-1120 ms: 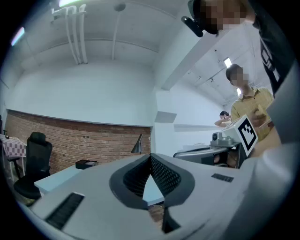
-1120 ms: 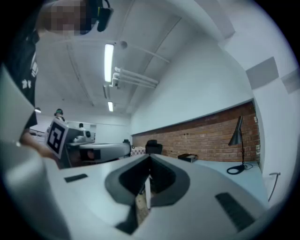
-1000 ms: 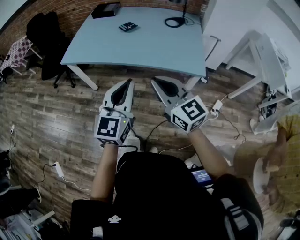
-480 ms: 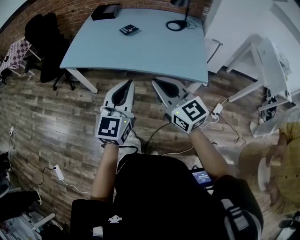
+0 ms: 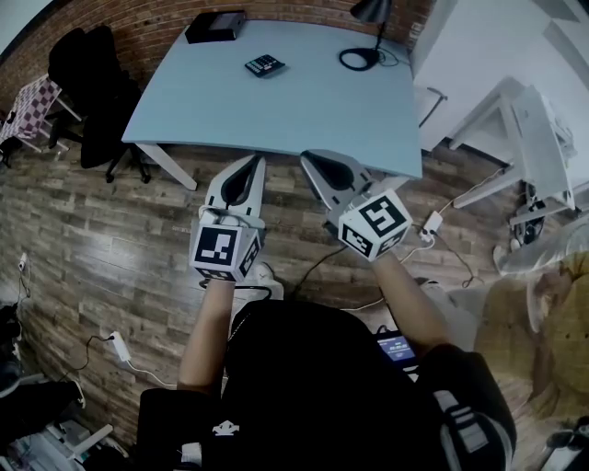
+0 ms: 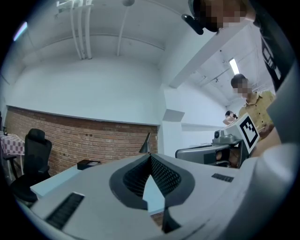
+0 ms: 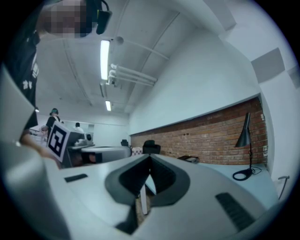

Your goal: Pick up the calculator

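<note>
The calculator (image 5: 265, 65), small and dark, lies flat on the far part of the light blue table (image 5: 304, 101). Both grippers are held side by side over the wooden floor, short of the table's near edge and well apart from the calculator. My left gripper (image 5: 250, 162) is shut with nothing in it, its jaws meeting at the tip (image 6: 150, 154). My right gripper (image 5: 307, 157) is likewise shut and empty (image 7: 149, 157). Neither gripper view shows the calculator.
A black box (image 5: 214, 26) sits at the table's far left corner and a black desk lamp (image 5: 366, 37) at its far right. A black office chair (image 5: 87, 74) stands left of the table, white desks (image 5: 525, 120) to the right. Cables (image 5: 442, 244) cross the floor. A person (image 5: 543, 322) is at right.
The table, with the calculator on it, has slid lower and nearer in the head view. Both grippers keep their place in the frame and stay shut.
</note>
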Available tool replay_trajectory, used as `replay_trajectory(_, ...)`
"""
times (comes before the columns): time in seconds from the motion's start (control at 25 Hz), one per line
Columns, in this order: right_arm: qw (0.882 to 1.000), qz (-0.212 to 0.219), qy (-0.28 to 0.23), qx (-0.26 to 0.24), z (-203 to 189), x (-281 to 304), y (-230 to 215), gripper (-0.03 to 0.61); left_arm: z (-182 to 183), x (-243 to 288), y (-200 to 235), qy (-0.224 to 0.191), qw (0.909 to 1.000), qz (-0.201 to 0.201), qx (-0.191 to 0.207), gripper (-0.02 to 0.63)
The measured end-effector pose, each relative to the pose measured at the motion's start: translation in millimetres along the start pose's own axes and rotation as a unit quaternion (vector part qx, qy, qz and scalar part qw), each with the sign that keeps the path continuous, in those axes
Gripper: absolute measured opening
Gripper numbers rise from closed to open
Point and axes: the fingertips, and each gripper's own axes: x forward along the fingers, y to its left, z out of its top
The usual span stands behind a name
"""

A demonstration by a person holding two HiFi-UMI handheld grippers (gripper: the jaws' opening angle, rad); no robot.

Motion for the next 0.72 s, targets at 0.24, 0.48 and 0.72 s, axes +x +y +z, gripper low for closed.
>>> replay_trajectory(0.24, 1.0, -0.015, 0.003, 0.002, -0.6, 31.1, -10.2, -0.009, 0.1, 14.4, 31.3, -0.005, 0.9999, -0.014, -0.007, 0.008)
replay_trajectory(0.48, 1.0, -0.028, 0.012, 0.001, -4.3, 58.8, -20.9, -0.009, -2.0, 30.1, 57.0, -0.003, 0.9996, -0.028, -0.009, 0.008)
replay_trajectory(0.72, 0.999, -0.032, 0.016, -0.003, -4.7, 91.1, -26.9, -0.009, -6.7, 40.9, 86.9, -0.002, 0.9993, -0.036, -0.012, 0.008)
